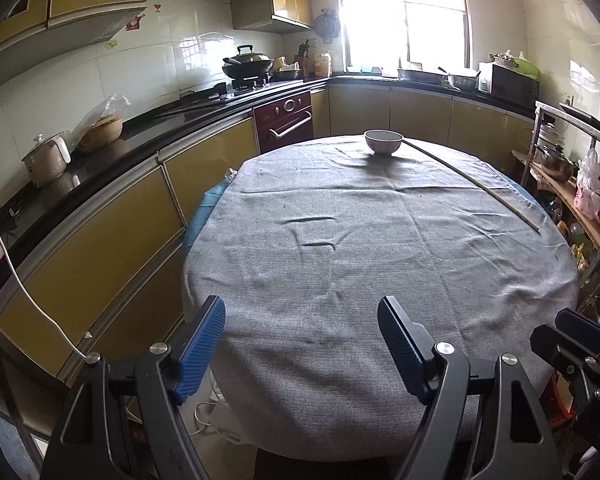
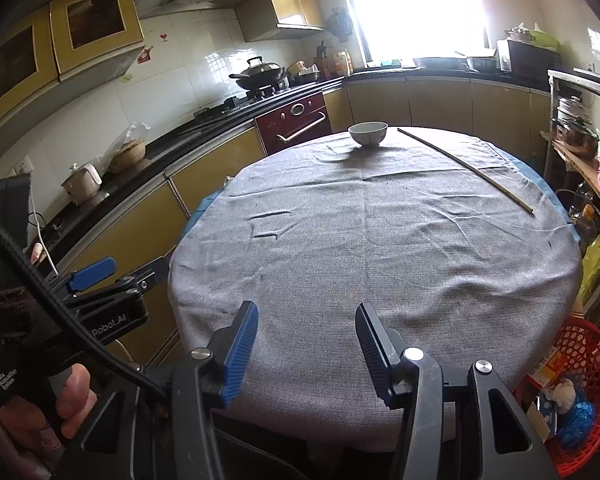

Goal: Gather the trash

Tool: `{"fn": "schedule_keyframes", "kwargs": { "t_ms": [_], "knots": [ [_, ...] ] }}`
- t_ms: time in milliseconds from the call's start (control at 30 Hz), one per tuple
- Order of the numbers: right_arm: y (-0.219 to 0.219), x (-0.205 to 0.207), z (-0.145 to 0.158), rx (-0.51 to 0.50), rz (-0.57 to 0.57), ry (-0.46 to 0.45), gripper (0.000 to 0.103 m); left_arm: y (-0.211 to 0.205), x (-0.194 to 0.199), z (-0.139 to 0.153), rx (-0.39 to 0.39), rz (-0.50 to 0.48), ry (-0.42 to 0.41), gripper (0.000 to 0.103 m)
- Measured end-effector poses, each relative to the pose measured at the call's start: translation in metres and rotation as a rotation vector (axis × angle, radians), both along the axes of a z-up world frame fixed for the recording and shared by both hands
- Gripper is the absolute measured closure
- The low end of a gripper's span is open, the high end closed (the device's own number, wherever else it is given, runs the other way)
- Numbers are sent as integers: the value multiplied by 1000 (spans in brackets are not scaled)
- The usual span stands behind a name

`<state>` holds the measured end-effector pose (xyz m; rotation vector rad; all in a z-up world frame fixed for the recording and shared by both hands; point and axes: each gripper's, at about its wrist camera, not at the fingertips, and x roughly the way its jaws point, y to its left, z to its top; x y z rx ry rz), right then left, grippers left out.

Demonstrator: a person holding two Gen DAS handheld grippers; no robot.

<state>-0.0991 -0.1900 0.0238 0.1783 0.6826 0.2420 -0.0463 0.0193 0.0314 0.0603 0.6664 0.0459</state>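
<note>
A round table under a grey cloth (image 1: 380, 240) (image 2: 380, 240) fills both views. A white bowl (image 1: 383, 142) (image 2: 367, 133) stands at its far edge. A long thin stick (image 1: 472, 178) (image 2: 466, 168) lies across the far right of the cloth. A red mesh basket (image 2: 580, 400) holding blue and white scraps sits on the floor at the right. My left gripper (image 1: 302, 312) is open and empty over the table's near edge. My right gripper (image 2: 306, 318) is open and empty too, beside it; it also shows in the left wrist view (image 1: 572, 332).
A black counter (image 1: 148, 136) with yellow cabinets runs along the left and back, with a wok (image 1: 247, 65), a small cooker (image 1: 46, 160) and a dark red oven (image 1: 286, 122). A metal shelf (image 1: 568, 168) with pots and bags stands at the right.
</note>
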Motion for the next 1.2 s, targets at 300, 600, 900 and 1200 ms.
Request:
{"fn": "schedule_keyframes", "kwargs": {
  "t_ms": [300,600,900,1200],
  "knots": [
    [-6,-1,0,13,-18,0,48,-4,-1,1,11,-2,-7,24],
    [-10,-2,-1,18,-31,3,48,-7,-5,1,13,-11,-7,24],
    [-10,-3,0,19,-36,1,48,-13,-8,1,13,-31,-6,24],
    [-15,-3,-3,24,-50,11,48,-14,-9,1,7,-38,0,24]
  ]
}}
